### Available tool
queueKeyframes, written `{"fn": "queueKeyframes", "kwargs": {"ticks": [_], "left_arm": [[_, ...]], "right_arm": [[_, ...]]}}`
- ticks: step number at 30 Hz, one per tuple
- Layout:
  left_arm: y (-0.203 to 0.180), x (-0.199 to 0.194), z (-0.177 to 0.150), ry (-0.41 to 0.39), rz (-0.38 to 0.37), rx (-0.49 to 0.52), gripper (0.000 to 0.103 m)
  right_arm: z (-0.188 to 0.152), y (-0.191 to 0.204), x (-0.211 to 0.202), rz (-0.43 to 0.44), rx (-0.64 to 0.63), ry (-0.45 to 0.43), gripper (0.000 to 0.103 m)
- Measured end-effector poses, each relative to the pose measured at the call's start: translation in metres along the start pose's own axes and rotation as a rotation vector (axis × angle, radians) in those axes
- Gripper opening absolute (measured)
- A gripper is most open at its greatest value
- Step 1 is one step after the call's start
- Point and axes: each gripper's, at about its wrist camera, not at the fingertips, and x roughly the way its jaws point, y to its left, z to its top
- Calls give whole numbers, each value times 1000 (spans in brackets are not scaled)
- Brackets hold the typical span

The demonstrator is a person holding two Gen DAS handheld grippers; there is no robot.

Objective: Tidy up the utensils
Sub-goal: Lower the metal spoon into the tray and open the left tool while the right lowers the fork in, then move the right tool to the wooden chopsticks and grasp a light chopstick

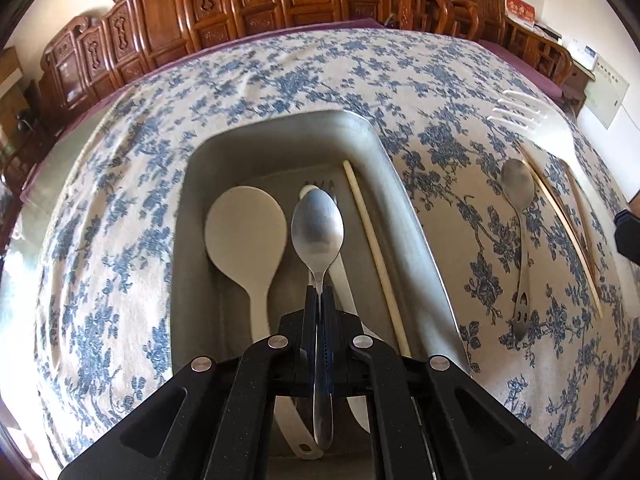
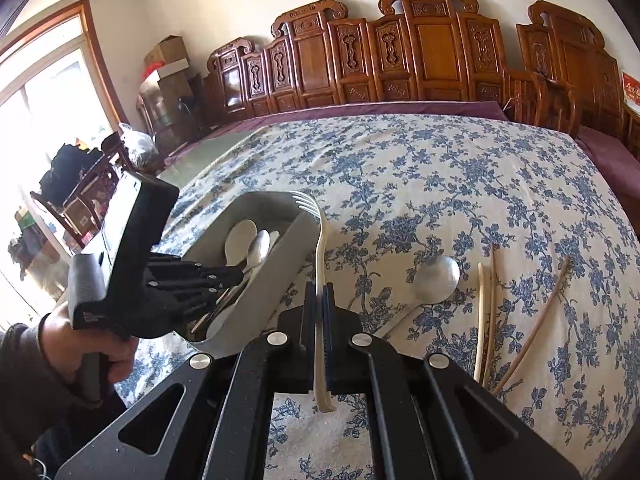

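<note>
My left gripper is shut on the handle of a metal spoon, which hangs over the inside of a grey bin. In the bin lie a white rice paddle, a pale chopstick and a fork partly hidden under the spoon. My right gripper is shut on a white fork, its tines up beside the bin's right wall. The right wrist view shows the left gripper reaching into the bin, held by a person's hand.
On the blue-flowered cloth right of the bin lie another metal spoon, two pale chopsticks and a curved wooden stick. A white slotted spatula lies further right. Carved wooden chairs line the far edge.
</note>
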Motion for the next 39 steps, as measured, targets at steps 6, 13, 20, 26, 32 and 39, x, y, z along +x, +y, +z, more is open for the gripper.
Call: {"fn": "queueKeyframes", "kwargs": {"ticks": [6, 13, 20, 26, 32, 39], "left_arm": [[4, -6, -3, -17, -9, -7, 3], [14, -38, -8, -98, -19, -22, 5], [29, -67, -9, -173, -31, -45, 5], [49, -75, -13, -198, -30, -80, 5], [70, -70, -17, -189, -42, -134, 5], [84, -71, -21, -200, -36, -156, 5]], "right_arm": [[-5, 7, 6, -33, -27, 19, 4], [5, 24, 16, -15, -26, 16, 4], [20, 60, 34, 28, -43, 18, 4], [26, 79, 57, 43, -11, 51, 4], [29, 87, 89, 26, 31, 105, 4], [36, 94, 113, 1, 48, 132, 4]]}}
